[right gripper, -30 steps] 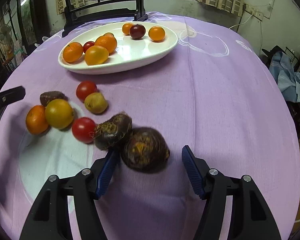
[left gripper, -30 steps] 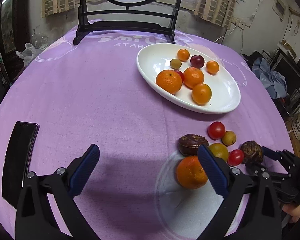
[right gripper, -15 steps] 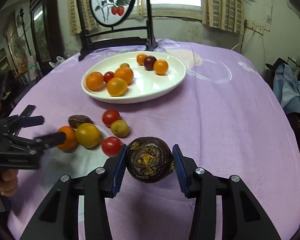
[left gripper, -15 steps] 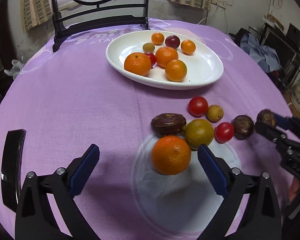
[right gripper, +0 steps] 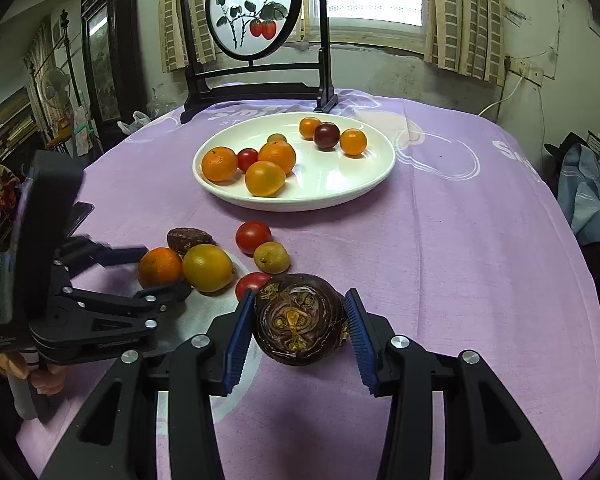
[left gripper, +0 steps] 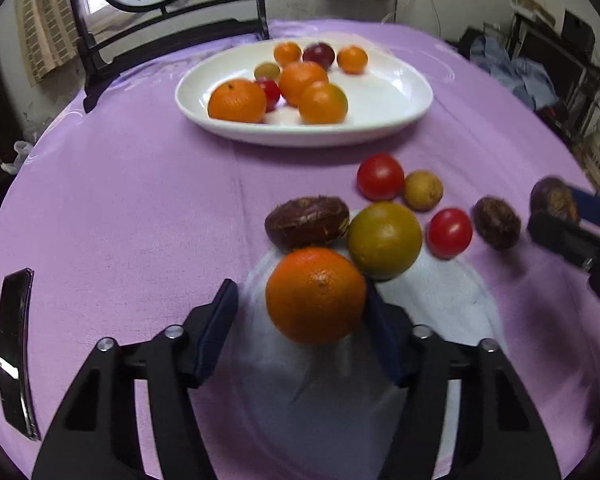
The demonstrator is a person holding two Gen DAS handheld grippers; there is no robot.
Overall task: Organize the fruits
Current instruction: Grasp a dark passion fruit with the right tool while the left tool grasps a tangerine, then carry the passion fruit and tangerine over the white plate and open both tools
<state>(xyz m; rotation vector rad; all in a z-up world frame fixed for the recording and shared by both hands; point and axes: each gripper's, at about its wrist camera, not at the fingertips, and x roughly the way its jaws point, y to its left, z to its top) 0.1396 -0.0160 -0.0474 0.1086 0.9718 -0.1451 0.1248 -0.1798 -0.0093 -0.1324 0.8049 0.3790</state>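
An orange lies on the purple cloth between the jaws of my left gripper, which are closing; a gap still shows at the left pad. My right gripper is shut on a dark brown round fruit and holds it above the cloth. Loose beside the orange lie a brown oblong fruit, a yellow-green citrus, two red tomatoes, a small yellow fruit and another dark brown fruit. The white plate behind them holds several oranges and small fruits.
A black phone lies at the cloth's left edge. A dark wooden stand with a round painting rises at the table's back edge. A person's hand holds the left gripper's handle. Clothes are piled off the table to the right.
The left gripper moved forward and down over the orange and its jaws narrowed around it. The right gripper closed on the dark round fruit and raised it off the cloth.
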